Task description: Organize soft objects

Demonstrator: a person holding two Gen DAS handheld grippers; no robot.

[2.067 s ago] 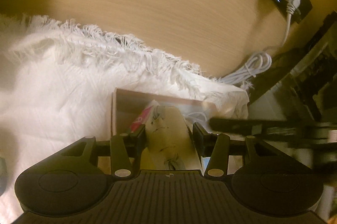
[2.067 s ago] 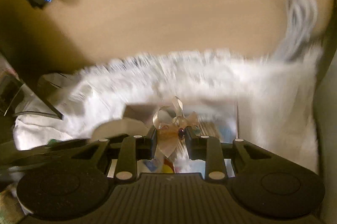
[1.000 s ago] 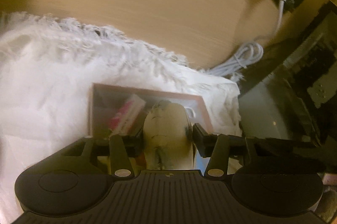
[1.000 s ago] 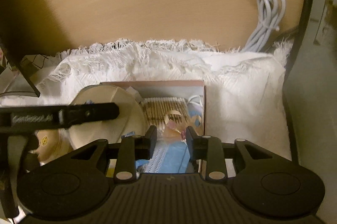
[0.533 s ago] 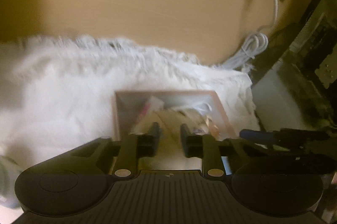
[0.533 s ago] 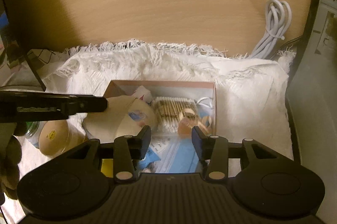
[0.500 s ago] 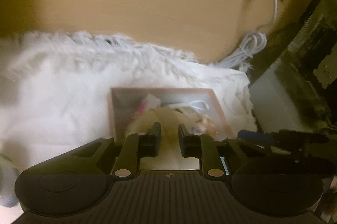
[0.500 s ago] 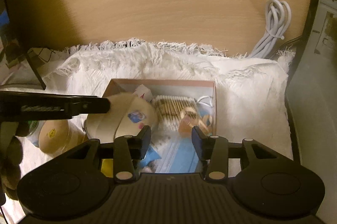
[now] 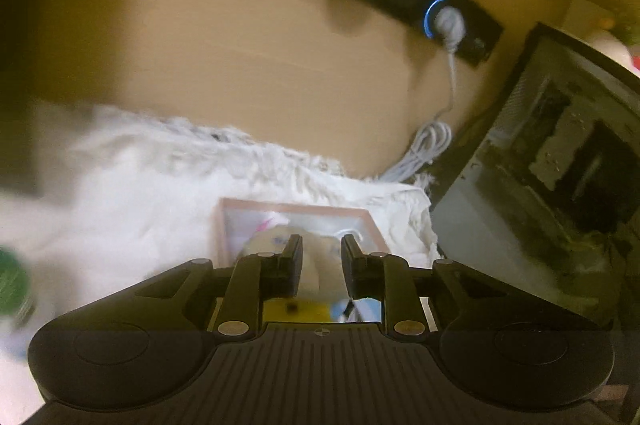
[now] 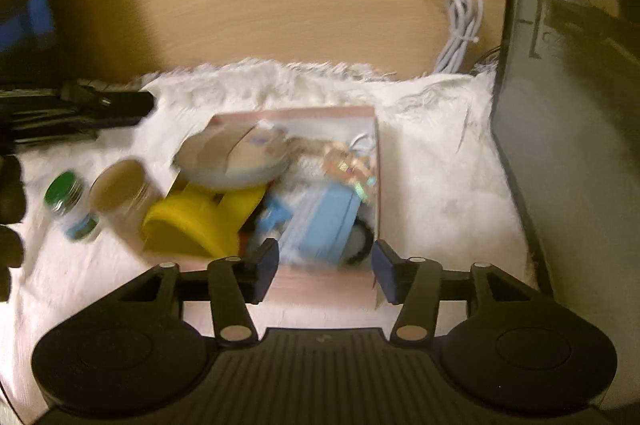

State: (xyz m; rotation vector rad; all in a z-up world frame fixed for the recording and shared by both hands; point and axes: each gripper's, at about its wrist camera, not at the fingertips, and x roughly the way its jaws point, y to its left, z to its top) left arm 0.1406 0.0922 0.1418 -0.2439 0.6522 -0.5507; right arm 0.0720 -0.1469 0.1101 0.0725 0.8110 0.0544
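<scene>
Left gripper [image 9: 320,259]: fingers slightly apart, holding nothing, above the box.
Right gripper [image 10: 325,271]: fingers wide apart, empty, at the box's near edge.
Box [image 10: 326,287]: pink, sitting on a white fringed cloth [image 10: 440,161].
Inside box: round beige pad [image 10: 234,161], yellow item [image 10: 196,219], blue pouch [image 10: 326,221].
Beside box: two small jars [image 10: 116,191].

left tongs [image 9: 320,263] parted, pink box [image 9: 298,209], white cloth [image 9: 140,193]
</scene>
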